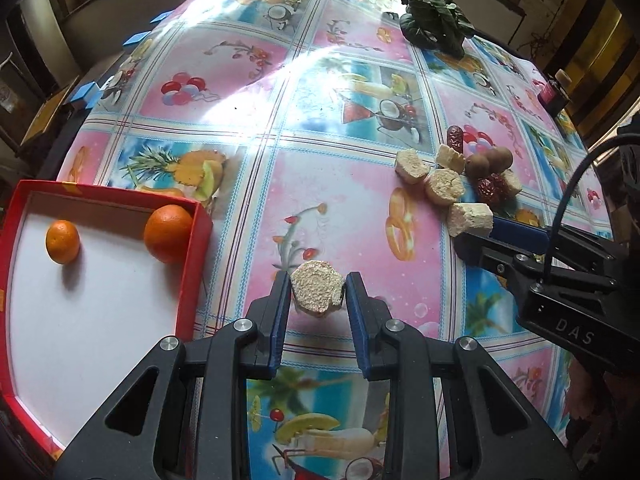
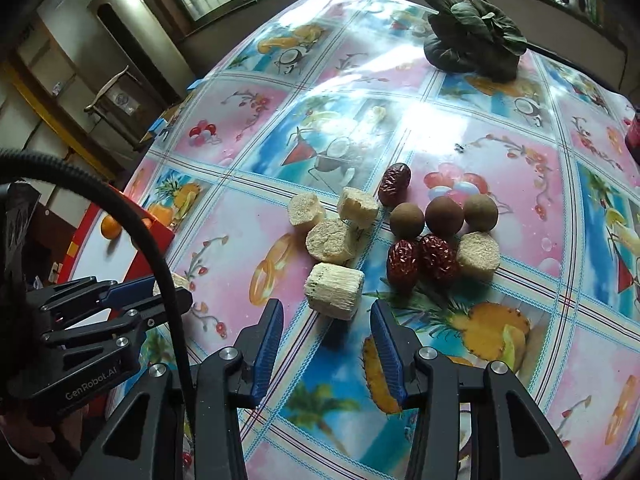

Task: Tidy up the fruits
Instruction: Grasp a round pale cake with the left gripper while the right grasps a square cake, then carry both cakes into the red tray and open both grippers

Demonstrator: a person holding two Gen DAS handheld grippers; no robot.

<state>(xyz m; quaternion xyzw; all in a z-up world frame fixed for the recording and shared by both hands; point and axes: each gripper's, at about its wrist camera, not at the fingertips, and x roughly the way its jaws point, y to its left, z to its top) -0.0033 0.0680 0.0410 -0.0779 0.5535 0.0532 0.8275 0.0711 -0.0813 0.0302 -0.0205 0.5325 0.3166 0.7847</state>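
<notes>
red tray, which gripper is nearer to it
Left. The left gripper, shut on a pale chunk, is just right of the red tray. The right gripper is open over by the food pile, farther off.

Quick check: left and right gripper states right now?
Left gripper: shut on a pale cut chunk.
Right gripper: open, holding nothing, just short of a ridged pale chunk.

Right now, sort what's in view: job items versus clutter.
Job: oranges in red box; pale chunk in left tool; red dates; brown round fruits; chunk before right tool.

Clutter: leafy greens; dark jar.
</notes>
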